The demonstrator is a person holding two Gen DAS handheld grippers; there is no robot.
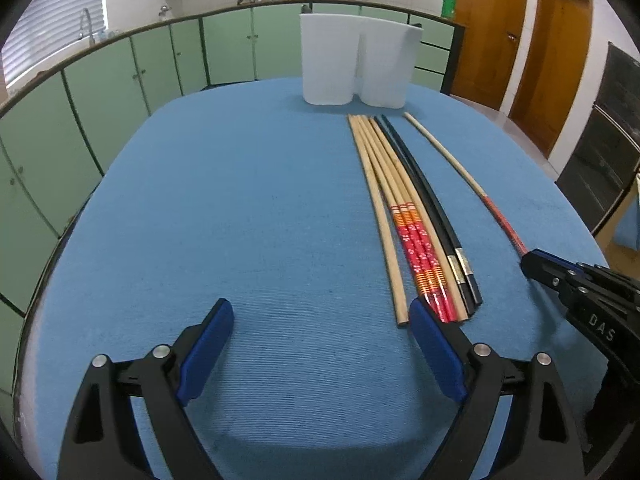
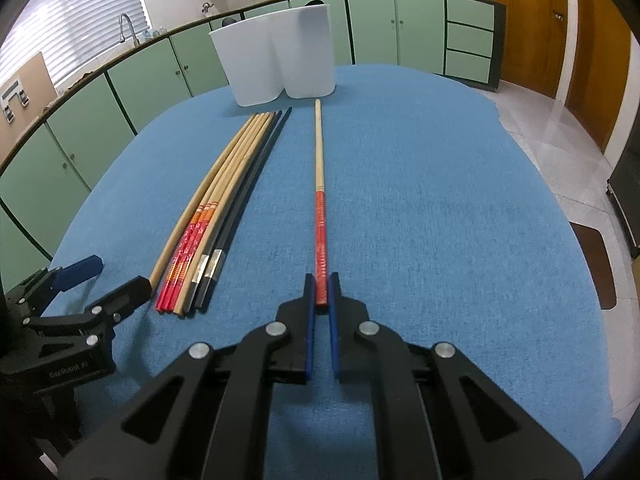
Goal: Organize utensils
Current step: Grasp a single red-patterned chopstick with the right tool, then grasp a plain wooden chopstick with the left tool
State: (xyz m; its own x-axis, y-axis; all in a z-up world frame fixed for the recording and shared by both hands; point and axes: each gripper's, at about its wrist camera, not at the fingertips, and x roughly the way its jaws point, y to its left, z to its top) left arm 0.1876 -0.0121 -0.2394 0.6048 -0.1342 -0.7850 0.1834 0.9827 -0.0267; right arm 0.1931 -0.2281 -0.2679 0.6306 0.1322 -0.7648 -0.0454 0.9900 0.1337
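Note:
A single chopstick with a red handle lies on the blue tablecloth, pointing at the white two-compartment holder. My right gripper is shut on its red near end. To the left lies a bundle of chopsticks: plain wooden, red-patterned and black ones, side by side. In the left wrist view the same bundle of chopsticks sits just ahead of my open left gripper, whose right pad is close to the bundle's near ends. The lone chopstick runs into the right gripper.
The white holder stands at the far end of the round table. Green cabinets curve behind it, with pots on the counter. Wooden doors and a dark oven are on the right. The table edge drops to tiled floor.

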